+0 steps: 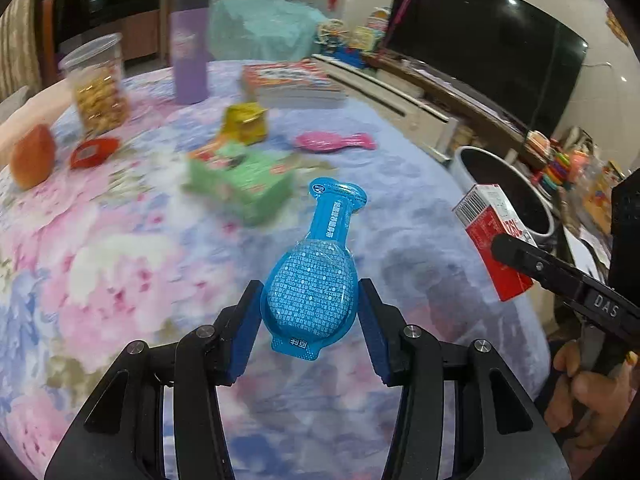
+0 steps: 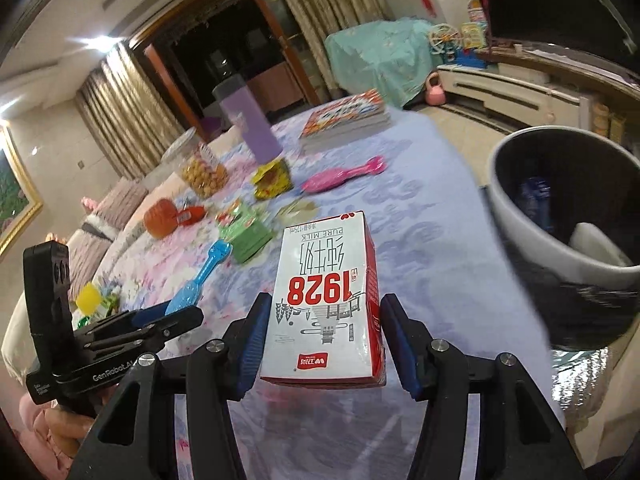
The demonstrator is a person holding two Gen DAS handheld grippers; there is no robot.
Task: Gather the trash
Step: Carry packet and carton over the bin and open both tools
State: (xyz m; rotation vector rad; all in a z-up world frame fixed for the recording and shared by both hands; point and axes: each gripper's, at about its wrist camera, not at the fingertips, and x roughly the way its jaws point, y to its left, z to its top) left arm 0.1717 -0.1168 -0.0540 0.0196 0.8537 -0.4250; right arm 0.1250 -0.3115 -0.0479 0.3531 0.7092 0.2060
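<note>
My left gripper (image 1: 310, 300) is shut on a blue bottle-shaped plastic packet (image 1: 312, 280) and holds it above the flowered tablecloth (image 1: 120, 240). My right gripper (image 2: 322, 320) is shut on a red and white milk carton (image 2: 326, 300) marked 1928, held above the table. The carton also shows at the right of the left wrist view (image 1: 494, 236), near a grey trash bin (image 1: 504, 184). The bin (image 2: 520, 216) stands beside the table at the right, with some trash inside. The blue packet also shows in the right wrist view (image 2: 200, 280).
On the table lie a green packet (image 1: 240, 178), a yellow wrapper (image 1: 245, 122), a pink brush (image 1: 334, 143), a red item (image 1: 94, 153), an orange fruit (image 1: 32, 156), a snack jar (image 1: 98, 88), a purple bottle (image 1: 188, 56) and books (image 1: 292, 84). A TV (image 1: 480, 48) stands behind.
</note>
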